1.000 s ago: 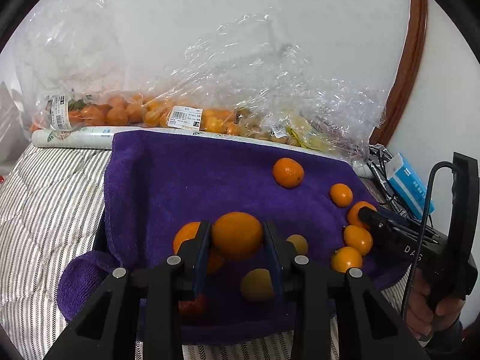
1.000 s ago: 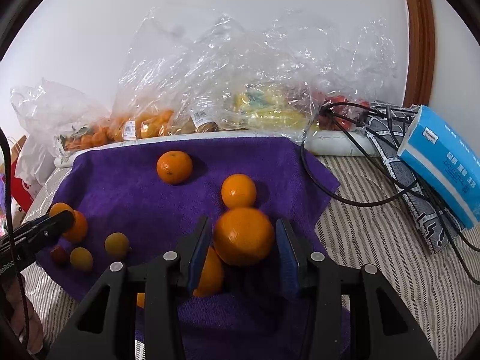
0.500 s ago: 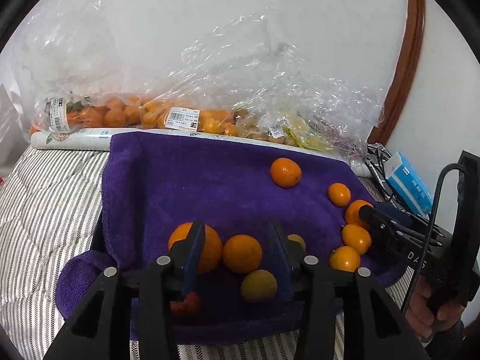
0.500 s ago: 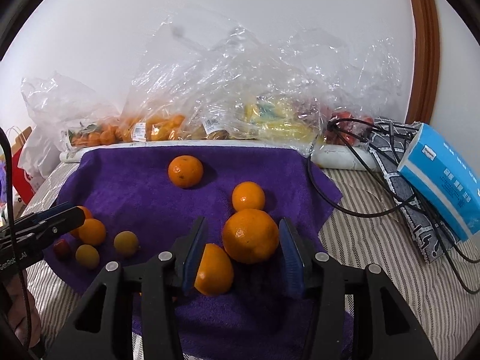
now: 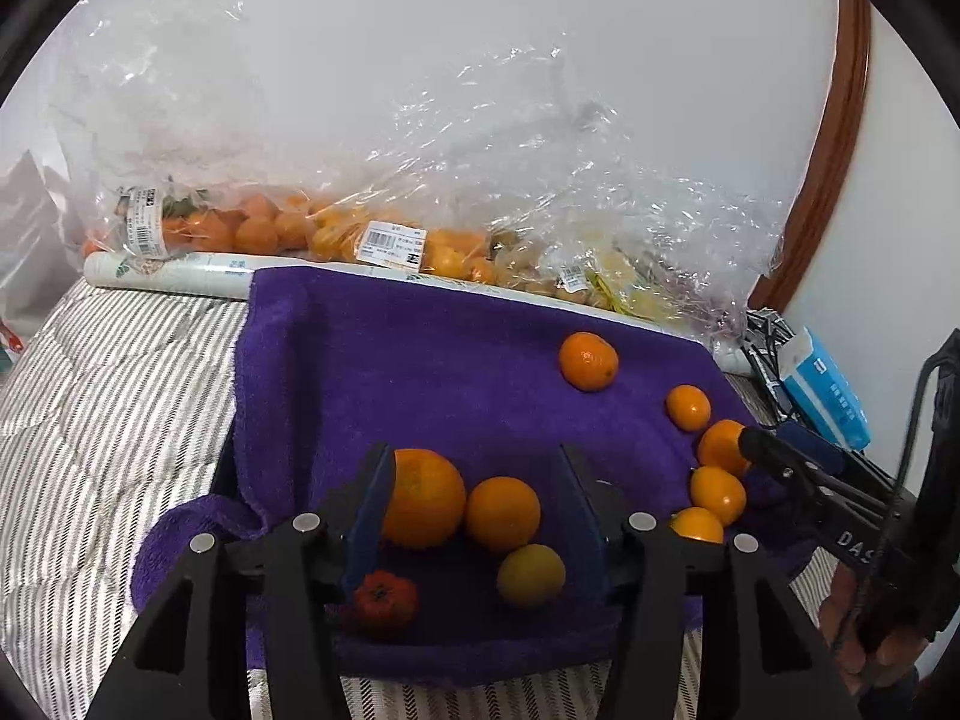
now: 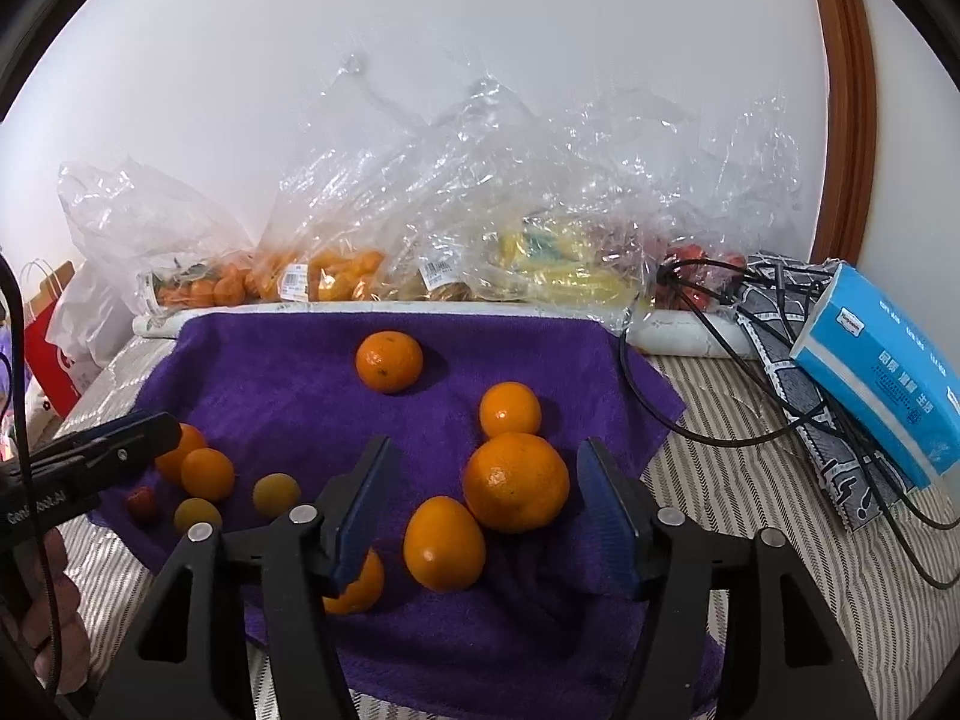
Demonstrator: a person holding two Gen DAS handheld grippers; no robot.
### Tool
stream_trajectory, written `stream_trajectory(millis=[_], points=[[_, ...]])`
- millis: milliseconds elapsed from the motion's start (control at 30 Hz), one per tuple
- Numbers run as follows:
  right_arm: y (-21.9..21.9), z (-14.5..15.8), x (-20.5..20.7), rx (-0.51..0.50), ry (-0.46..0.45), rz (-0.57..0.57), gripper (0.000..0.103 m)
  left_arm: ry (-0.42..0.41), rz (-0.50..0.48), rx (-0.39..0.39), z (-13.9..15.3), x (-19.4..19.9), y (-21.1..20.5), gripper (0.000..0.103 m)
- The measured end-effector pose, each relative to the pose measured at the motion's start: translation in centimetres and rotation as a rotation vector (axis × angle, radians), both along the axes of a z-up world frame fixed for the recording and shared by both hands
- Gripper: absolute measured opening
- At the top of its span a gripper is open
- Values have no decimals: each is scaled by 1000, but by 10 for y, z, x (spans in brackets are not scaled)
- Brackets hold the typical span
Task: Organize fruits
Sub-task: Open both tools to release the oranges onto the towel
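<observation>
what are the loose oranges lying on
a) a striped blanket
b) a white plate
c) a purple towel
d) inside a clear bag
c: the loose oranges sit directly on the purple towel, which is spread over the striped bedding; the clear bags lie behind it along the wall.

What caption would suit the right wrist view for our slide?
Open right tool over a purple towel, a large orange loose between its fingers, bagged fruit behind.
</observation>
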State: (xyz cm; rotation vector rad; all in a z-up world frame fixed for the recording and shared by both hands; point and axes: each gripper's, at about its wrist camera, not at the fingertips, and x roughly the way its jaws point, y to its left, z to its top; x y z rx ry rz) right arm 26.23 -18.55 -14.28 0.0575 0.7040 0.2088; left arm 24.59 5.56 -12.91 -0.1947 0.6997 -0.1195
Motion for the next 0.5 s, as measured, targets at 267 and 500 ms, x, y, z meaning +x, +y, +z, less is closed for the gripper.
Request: stream_trajectory(millis=[267, 500], points=[[6, 9, -11, 38, 12, 9, 69, -5, 24, -2, 8, -12, 2, 55], [16, 34, -38, 22, 34, 3, 70, 3, 58, 121, 23, -46, -7, 65]])
